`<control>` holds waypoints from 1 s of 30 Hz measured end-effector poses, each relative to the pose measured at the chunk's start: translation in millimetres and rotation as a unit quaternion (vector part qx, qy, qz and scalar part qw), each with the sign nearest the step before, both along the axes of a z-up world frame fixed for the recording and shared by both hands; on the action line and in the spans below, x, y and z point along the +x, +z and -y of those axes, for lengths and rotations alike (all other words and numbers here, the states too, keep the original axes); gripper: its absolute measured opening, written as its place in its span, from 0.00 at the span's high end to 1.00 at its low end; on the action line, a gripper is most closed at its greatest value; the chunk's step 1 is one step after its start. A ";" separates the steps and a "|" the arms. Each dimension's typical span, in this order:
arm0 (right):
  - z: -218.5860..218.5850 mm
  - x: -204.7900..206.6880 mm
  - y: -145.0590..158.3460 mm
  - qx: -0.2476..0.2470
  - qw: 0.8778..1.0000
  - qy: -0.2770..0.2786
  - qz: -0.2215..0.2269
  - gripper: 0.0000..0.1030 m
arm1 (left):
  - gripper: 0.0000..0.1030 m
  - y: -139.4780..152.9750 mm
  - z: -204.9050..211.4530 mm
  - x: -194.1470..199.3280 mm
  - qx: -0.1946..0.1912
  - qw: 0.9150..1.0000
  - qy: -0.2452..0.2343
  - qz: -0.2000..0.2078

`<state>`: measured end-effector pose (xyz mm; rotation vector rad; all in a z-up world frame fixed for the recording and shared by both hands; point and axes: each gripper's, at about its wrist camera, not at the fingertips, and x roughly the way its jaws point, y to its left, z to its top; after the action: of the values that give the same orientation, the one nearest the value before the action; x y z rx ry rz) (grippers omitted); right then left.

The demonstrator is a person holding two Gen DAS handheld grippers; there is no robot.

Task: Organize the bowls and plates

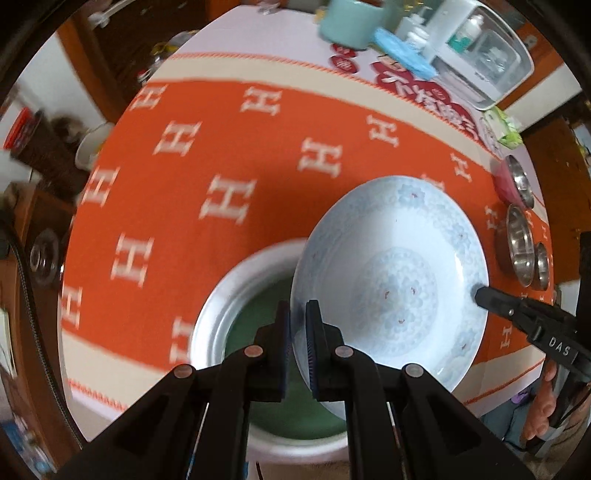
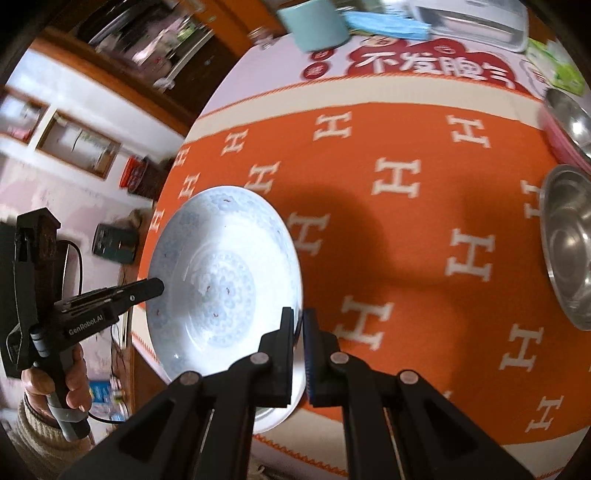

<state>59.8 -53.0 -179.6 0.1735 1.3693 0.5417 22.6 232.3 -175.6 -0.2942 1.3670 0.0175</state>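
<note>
Left gripper (image 1: 298, 314) and right gripper (image 2: 298, 321) both clenched on plate (image 1: 391, 280) rim (opposite sides)

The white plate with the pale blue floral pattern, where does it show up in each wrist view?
Left wrist view: white floral plate, lower right of centre, its rim pinched by the left gripper.
Right wrist view: same plate, lower left of centre, rim in the right gripper.
Shared landmark: the orange H-patterned tablecloth.

— What covered the table (image 2: 236, 74)?
— An orange cloth (image 1: 221, 155) with white letters.
— And on it?
— A green-centred plate (image 1: 229, 317), steel bowls (image 2: 569, 243) at the right, a teal mug (image 1: 347, 22) beyond.
</note>
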 end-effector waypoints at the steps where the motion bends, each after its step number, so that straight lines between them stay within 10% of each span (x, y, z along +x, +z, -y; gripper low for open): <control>1: -5.2 -3.5 -2.1 0.000 1.000 0.009 -0.002 0.96 | 0.94 -4.5 -3.7 -8.5 -0.001 1.000 0.009 -0.005; 24: -63.9 -38.9 -56.1 -0.057 0.993 0.099 -0.036 0.94 | 0.94 -61.6 -25.4 -55.0 0.034 0.997 0.043 -0.048; 30: -67.6 -44.3 -52.5 -0.088 0.989 0.117 -0.021 0.85 | 0.52 -63.4 -16.3 -52.1 0.055 0.996 0.027 -0.060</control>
<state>15.4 14.5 -232.1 -0.1226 1.4812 0.6112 -29.5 248.6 -239.0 -0.2412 1.4714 0.1576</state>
